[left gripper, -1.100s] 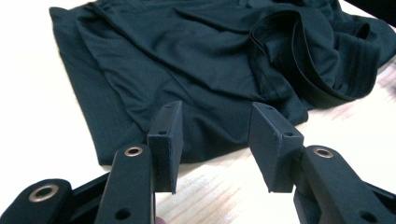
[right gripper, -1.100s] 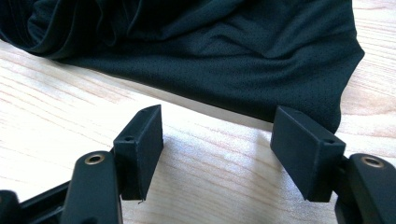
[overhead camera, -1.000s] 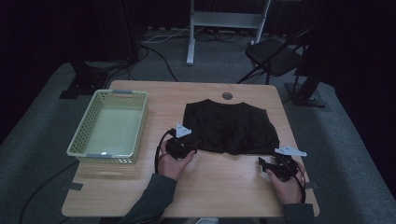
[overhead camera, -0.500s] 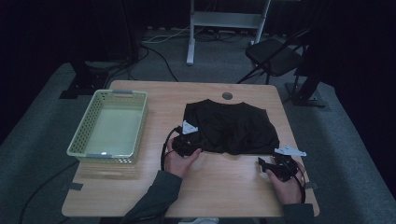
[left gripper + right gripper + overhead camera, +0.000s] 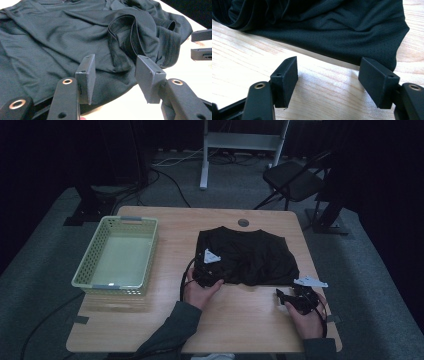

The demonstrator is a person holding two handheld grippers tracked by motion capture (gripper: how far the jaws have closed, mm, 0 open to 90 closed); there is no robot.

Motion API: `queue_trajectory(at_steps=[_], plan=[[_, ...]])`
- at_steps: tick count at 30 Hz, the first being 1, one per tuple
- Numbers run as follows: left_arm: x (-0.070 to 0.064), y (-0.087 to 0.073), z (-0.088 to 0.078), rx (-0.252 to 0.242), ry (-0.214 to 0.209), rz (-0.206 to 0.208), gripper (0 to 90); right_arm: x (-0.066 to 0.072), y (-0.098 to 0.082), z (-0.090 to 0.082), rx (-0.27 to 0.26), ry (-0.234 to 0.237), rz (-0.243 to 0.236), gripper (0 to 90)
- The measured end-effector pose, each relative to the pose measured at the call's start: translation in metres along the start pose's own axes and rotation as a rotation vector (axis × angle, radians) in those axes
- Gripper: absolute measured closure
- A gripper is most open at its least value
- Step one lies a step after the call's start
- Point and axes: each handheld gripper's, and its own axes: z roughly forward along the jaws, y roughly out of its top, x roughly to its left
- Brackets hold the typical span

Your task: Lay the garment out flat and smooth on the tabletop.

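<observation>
Item 1: black shirt point(image 5: 246, 256), crumpled flat on my wooden table point(image 5: 240, 325), middle to right, its near hem toward me.

Item 2: my left gripper point(image 5: 113, 75), over the shirt's near-left edge; its jaws have just been opening and stand apart above the fabric, pads not pressing it.

Item 3: my right gripper point(image 5: 329, 80), on bare wood just off the shirt's near-right corner, jaws wide, nothing between them.

Item 4: pale green basket point(image 5: 85, 270), at the table's left, well apart from the shirt.
</observation>
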Motion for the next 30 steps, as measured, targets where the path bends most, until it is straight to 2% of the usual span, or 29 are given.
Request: queue_trajectory(at_steps=[10,15,20,23,26,30], plan=[[-0.007,0.002,0.015,0.005,-0.027,-0.007,51.5,0.000,0.000,0.000,0.000,0.000,-0.001,30.9],[-0.007,0.004,0.020,0.020,-0.011,-0.001,51.9,0.000,0.000,0.000,0.001,0.000,0.001,30.5],[-0.006,0.005,0.024,0.033,0.011,-0.001,57.2,0.000,0.000,0.000,0.001,0.000,0.000,30.3],[-0.007,0.005,0.028,0.040,0.009,0.014,58.6,0.000,0.000,0.000,0.001,0.000,0.001,30.2],[-0.006,0.005,0.031,0.035,-0.002,-0.012,56.3,0.000,0.000,0.000,0.001,0.001,0.000,30.2],[-0.004,0.007,0.033,0.029,-0.005,-0.017,53.7,0.000,0.000,0.000,0.001,0.001,-0.001,30.1]])
